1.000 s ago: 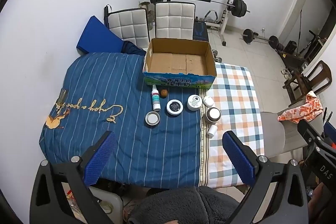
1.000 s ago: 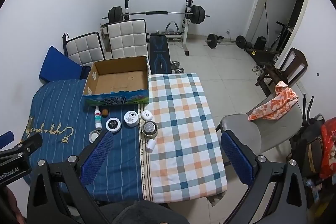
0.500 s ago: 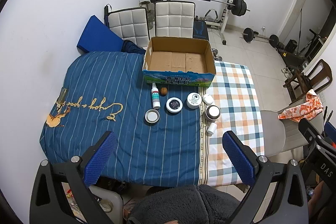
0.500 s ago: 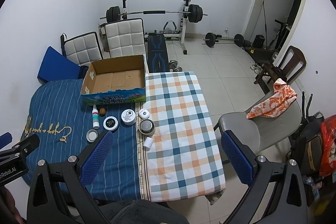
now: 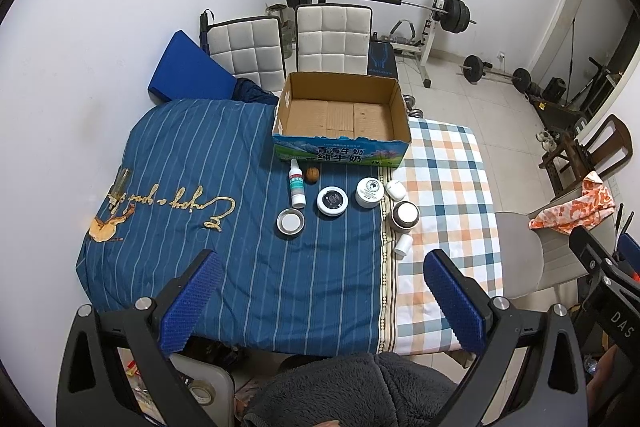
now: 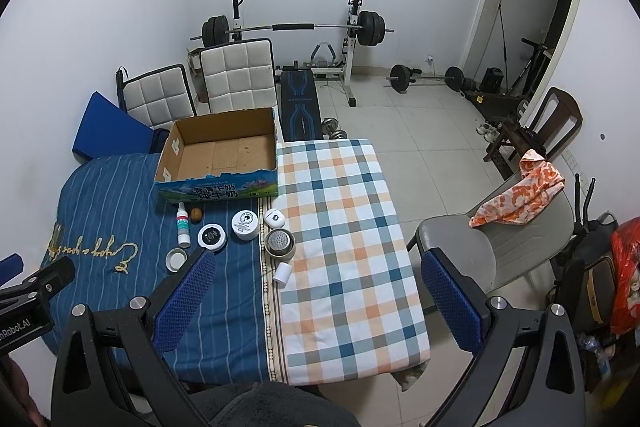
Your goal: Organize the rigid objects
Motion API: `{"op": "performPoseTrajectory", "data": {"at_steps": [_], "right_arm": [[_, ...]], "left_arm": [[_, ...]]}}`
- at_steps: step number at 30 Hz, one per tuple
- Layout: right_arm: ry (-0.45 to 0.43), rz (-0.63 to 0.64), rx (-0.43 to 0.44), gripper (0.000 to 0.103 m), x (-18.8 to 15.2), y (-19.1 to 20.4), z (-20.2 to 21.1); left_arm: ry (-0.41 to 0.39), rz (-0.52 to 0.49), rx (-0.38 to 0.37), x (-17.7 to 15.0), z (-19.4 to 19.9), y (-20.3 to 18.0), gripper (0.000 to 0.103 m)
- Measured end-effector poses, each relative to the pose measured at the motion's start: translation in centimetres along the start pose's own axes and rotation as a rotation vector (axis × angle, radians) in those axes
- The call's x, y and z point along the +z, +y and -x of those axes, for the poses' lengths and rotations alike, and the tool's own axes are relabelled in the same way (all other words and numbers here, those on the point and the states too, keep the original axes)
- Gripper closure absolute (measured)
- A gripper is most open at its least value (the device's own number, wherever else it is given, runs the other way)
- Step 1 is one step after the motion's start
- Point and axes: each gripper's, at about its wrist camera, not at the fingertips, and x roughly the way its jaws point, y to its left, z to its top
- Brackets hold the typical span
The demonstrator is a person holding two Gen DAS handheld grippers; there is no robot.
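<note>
Eight small containers clustered just in front of the empty cardboard box (image 5: 342,111) on the worktop (image 5: 224,267), left gripper (image 5: 320,291) and right gripper (image 6: 316,291) both spread wide, high above, holding nothing; could easily knock the upright spray bottle (image 5: 297,183) over or bump neighbours on approach.

blue striped cloth (image 5: 200,163), plaid cloth (image 5: 444,179)

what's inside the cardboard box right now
Nothing: the cardboard box shows only its bare brown floor. The near wall hides a thin strip of floor along the front.
</note>
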Motion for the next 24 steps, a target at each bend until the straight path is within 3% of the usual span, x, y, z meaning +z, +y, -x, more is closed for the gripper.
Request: {"op": "performPoseTrajectory", "data": {"at_steps": [24], "right_arm": [[-0.005,0.015,0.024,0.0,0.7,0.9,0.6]], "left_arm": [[-0.002,0.0,0.0,0.5,0.6,0.8,0.0]]}}
